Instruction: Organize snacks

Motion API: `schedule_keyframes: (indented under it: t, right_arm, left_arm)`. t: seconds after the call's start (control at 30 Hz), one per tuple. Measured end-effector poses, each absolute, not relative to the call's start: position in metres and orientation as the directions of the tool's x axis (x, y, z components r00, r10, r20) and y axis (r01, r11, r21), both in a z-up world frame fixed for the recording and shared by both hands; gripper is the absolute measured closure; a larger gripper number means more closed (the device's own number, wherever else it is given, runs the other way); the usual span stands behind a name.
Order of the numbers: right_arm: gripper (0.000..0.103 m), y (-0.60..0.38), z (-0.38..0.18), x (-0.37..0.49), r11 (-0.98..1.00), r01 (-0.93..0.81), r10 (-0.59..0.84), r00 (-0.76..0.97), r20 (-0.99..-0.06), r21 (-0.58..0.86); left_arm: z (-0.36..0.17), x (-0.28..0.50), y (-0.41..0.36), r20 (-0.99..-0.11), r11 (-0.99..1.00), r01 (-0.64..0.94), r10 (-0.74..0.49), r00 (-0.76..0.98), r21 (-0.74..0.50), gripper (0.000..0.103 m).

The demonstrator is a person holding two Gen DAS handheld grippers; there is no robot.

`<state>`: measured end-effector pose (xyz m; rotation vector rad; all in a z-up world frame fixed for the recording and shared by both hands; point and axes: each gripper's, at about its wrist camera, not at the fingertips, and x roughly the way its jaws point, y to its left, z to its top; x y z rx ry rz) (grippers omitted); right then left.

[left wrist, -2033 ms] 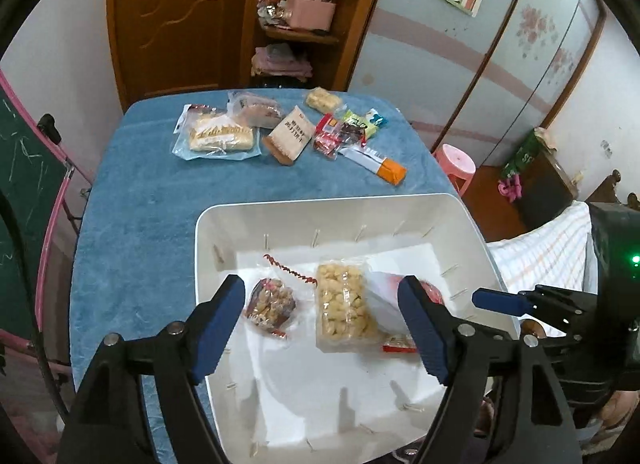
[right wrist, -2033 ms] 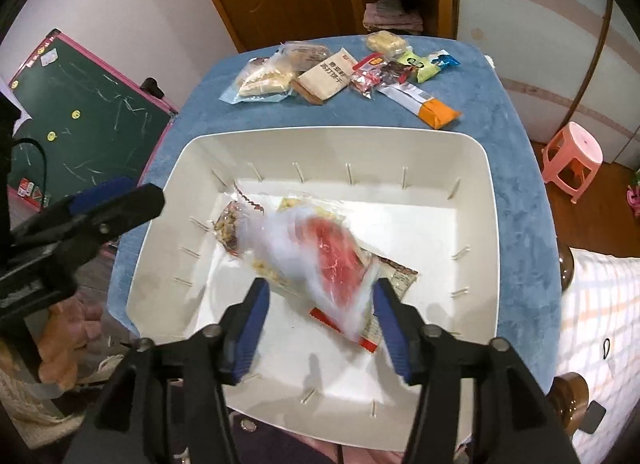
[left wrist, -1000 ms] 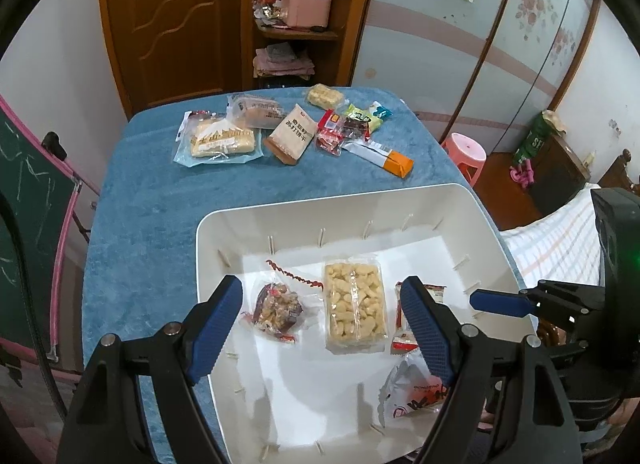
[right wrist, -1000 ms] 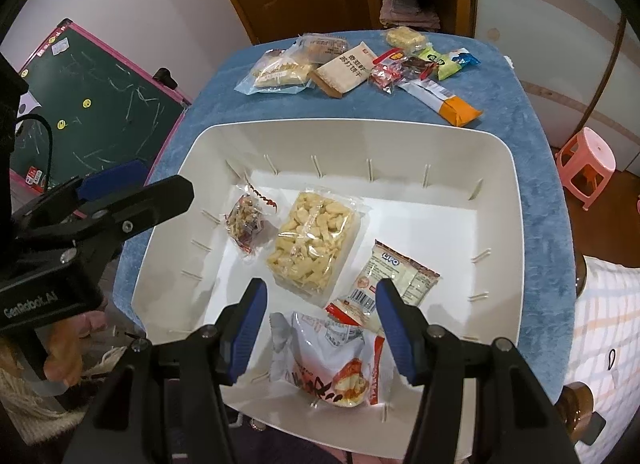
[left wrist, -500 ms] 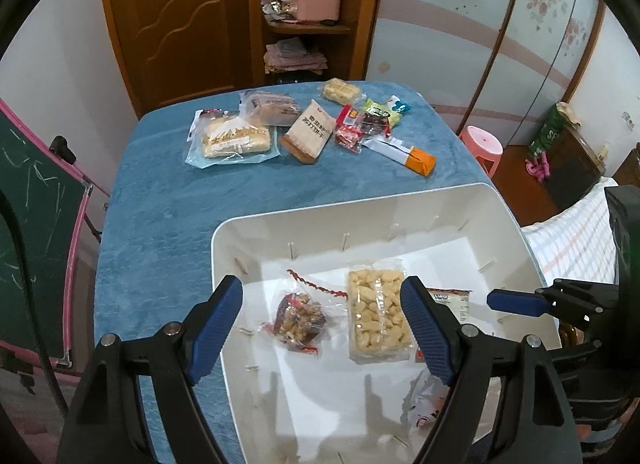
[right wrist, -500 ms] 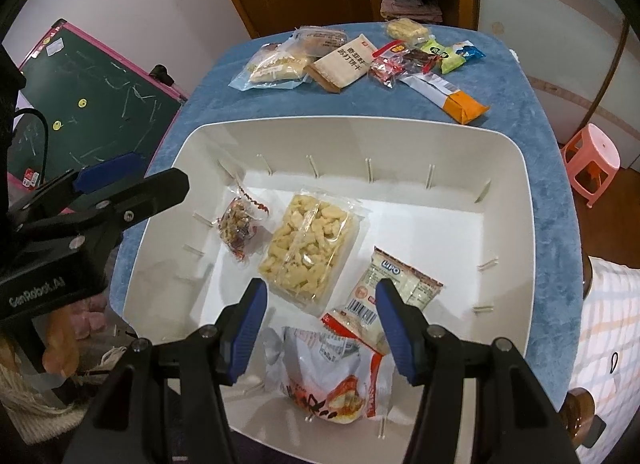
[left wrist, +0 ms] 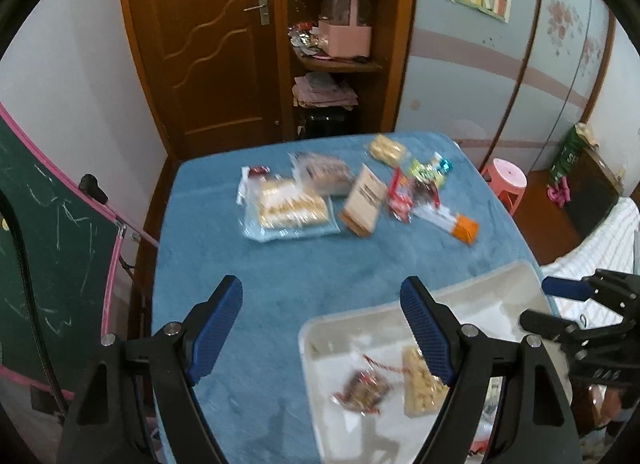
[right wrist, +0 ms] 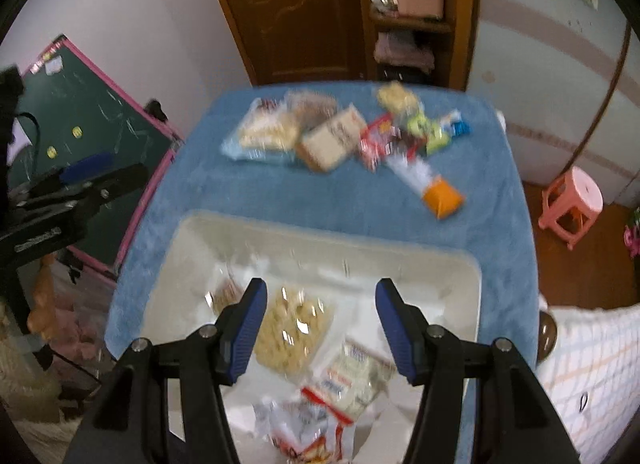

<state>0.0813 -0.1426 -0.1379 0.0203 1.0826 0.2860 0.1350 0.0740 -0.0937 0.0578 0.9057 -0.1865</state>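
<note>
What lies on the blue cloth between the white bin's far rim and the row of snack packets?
Nothing: between the white bin and the snack packets, the blue cloth is bare. The right wrist view shows it best.

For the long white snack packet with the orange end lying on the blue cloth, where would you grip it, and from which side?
Grip the white-and-orange packet across its narrow width near the middle, coming from above. It lies flat on the blue tablecloth, its orange end clear of the other snacks, so fingers can probably straddle the long edges.

Both wrist cams high, angled down over table (left wrist: 280, 264); shared: tray (right wrist: 192, 248), far snack pile (right wrist: 344, 135)
</note>
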Motion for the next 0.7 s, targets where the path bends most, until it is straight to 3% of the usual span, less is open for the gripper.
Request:
schedule_keyframes:
  t: [0.2,0.33,0.53,0.7]
  right_arm:
    - [0.046,-0.133,-0.093,0.132,0.968,-0.235,0.196,0.512,-0.836,0.083]
    - [0.046,-0.125,-0.082,0.172,0.963,-0.244,0.228,0.497,-0.837,0.117]
    - [0.046,-0.116,-0.093,0.245,0.966,-0.198,0.241,0.457,-0.856,0.166]
    - [0.046,-0.108,-0.134,0.291,0.975,-0.139,0.215,0.396,-0.893,0.173]
  left_arm:
    - [-0.072,0.195,0.107,-0.799,0.988,0.154,-0.101,0.593,-0.011,0.023]
    - [-0.072,0.234,0.126,-0.824,0.989,0.137,-0.118,0.554,-0.05,0.023]
    - [-0.089,0.293,0.14,-0.841,0.995,0.086,-0.086,0.535,-0.047,0.023]
    - [-0.125,0.334,0.136,-0.873,0.994,0.076,-0.108,0.475,-0.082,0.023]
